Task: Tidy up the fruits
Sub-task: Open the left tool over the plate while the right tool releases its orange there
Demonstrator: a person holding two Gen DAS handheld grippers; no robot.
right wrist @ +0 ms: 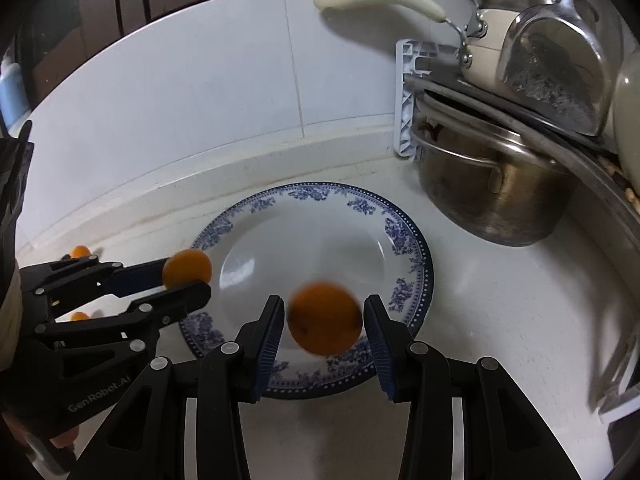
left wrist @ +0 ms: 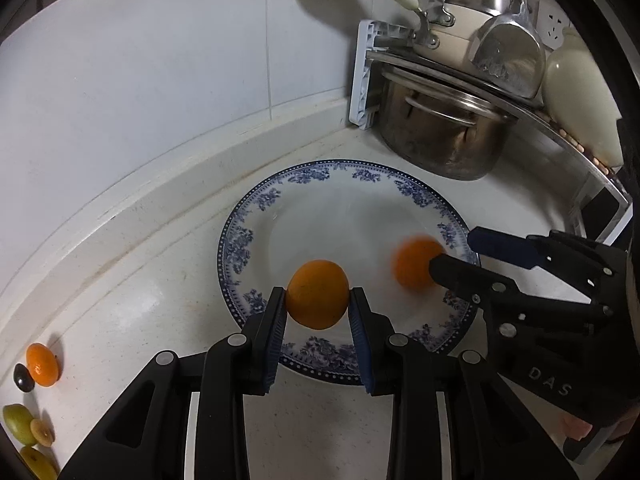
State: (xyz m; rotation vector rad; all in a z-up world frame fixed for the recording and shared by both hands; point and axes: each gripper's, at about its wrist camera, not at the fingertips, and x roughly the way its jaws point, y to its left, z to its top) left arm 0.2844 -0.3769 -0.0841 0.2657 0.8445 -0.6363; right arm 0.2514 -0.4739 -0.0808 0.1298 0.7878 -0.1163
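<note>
The left gripper (left wrist: 318,300) holds one orange (left wrist: 318,294) tight between its fingers (left wrist: 276,320), above the near rim of the blue-patterned plate (left wrist: 256,208), so that it can be set down there. The right gripper (right wrist: 324,320) has its fingers wide; its orange (right wrist: 325,318) is blurred between them and seems to be dropping onto the plate, though I cannot be sure. More fruit waits on the table (left wrist: 160,280) left of the plate: a small orange (left wrist: 42,364), a dark grape (left wrist: 22,378) and green grapes (left wrist: 18,424).
</note>
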